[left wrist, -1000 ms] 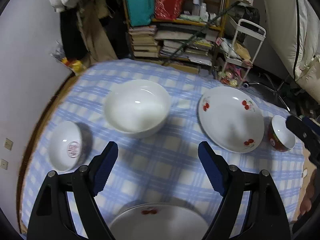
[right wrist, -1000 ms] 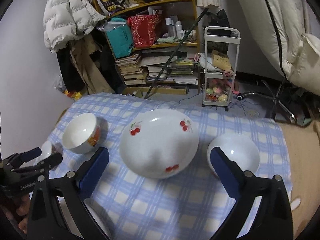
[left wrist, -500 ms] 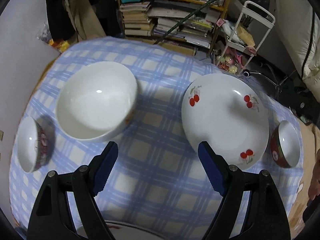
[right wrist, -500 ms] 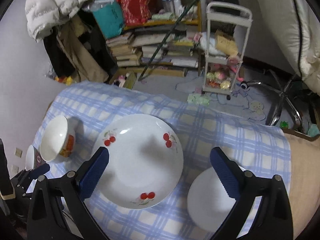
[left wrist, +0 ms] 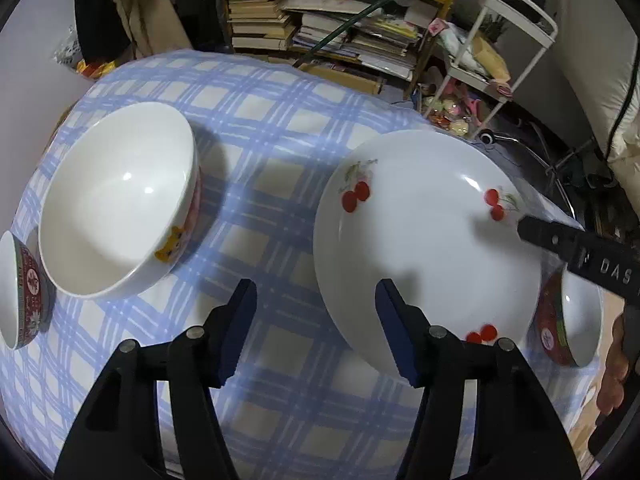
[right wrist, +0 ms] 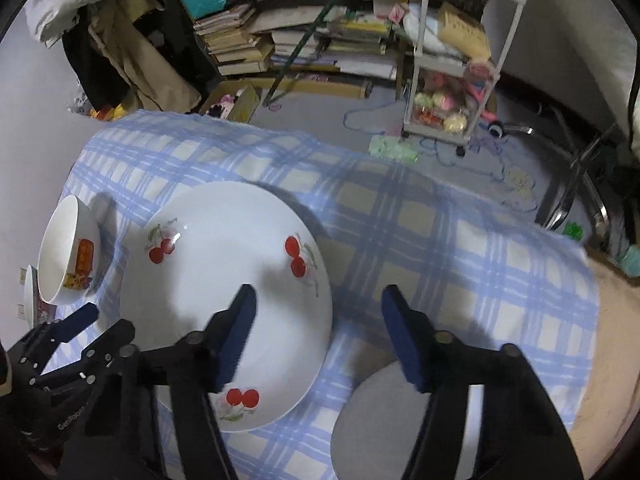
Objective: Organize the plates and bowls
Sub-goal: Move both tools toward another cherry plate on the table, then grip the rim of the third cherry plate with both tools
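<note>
A white cherry-print plate lies on the blue checked tablecloth; it also shows in the right wrist view. My left gripper is open and empty, its right finger at the plate's near left rim. My right gripper is open and empty, straddling the plate's right edge. A large white bowl stands left of the plate. A small red-patterned bowl sits at the far left. Another small red bowl sits right of the plate, under my right gripper in the right wrist view.
Beyond the table's far edge are a cluttered bookshelf, a white wire trolley and hanging coats. The table edge drops off at the right onto a beige surface. The other gripper's black body is at lower left.
Both grippers have moved forward and down toward the cherry plate, which now fills more of each view. The jaws of both have narrowed somewhat. The near plate at the bottom has left the left view.
</note>
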